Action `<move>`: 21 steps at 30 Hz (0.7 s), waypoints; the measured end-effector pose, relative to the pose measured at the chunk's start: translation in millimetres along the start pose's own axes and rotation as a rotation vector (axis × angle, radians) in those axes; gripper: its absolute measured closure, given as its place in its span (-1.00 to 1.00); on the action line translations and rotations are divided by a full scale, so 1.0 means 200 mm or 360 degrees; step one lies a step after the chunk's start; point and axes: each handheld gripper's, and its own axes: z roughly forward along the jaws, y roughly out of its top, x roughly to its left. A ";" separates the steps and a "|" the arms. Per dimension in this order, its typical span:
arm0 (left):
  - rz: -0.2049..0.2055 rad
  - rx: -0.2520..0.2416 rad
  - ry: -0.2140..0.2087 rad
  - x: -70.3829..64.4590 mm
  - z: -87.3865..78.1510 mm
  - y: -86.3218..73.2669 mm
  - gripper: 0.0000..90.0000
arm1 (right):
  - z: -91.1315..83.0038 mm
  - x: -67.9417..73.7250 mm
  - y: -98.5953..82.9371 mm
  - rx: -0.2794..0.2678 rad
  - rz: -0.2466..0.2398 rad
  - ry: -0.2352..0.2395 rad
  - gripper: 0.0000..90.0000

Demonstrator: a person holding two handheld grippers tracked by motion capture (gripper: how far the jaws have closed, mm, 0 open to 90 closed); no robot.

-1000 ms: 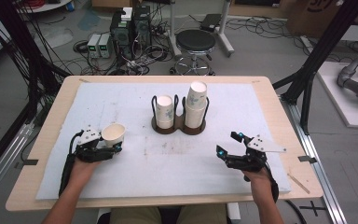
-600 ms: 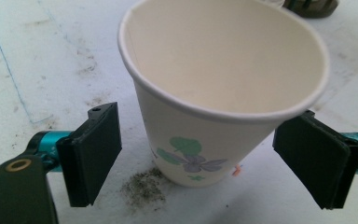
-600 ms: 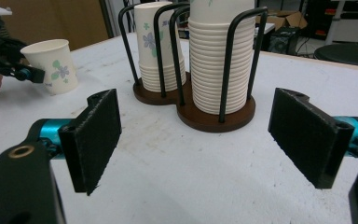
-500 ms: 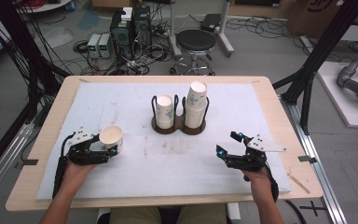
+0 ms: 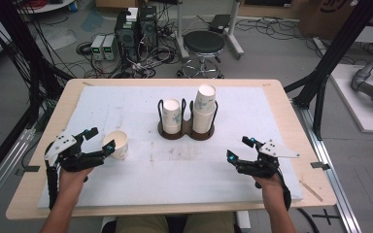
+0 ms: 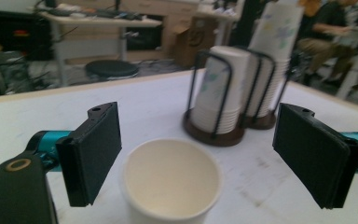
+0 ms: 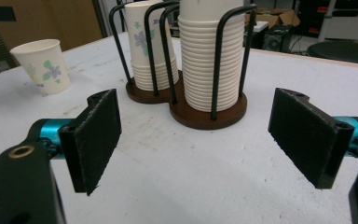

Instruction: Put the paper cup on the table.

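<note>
A single paper cup (image 5: 116,144) with a flower print stands upright on the white mat, left of centre. My left gripper (image 5: 102,140) is open right behind it. In the left gripper view the cup (image 6: 170,182) sits low between the two spread pads (image 6: 93,149), touching neither. A dark wire cup holder (image 5: 185,131) in the middle of the table carries two stacks of cups, the right stack (image 5: 204,109) taller than the left stack (image 5: 171,115). My right gripper (image 5: 238,148) hovers open at the front right, pointing at the holder (image 7: 200,112) with nothing between its jaws (image 7: 200,140).
The white mat (image 5: 252,111) covers most of the wooden table (image 5: 296,126). A thin wooden stick (image 5: 311,189) lies by the table's right front corner. Beyond the far edge are a round stool (image 5: 203,43), computer boxes (image 5: 136,29) and floor cables.
My left gripper has let go of the cup and drawn back to the left; the cup now stands free on the mat. The right gripper has stayed put.
</note>
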 end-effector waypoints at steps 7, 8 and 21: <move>-0.0011 -0.0049 -0.0216 -0.09 0.08 0.00 -0.66 | -0.02 -0.01 0.01 0.0029 -0.0028 -0.0067 -0.61; -0.0013 -0.0046 -0.0242 -0.10 0.10 0.00 -0.66 | -0.03 -0.01 0.01 0.0041 -0.0063 -0.0068 -0.61; 0.0026 0.0015 -0.0306 -0.15 0.13 -0.04 -0.65 | -0.07 0.00 0.01 0.0045 -0.0086 -0.0109 -0.61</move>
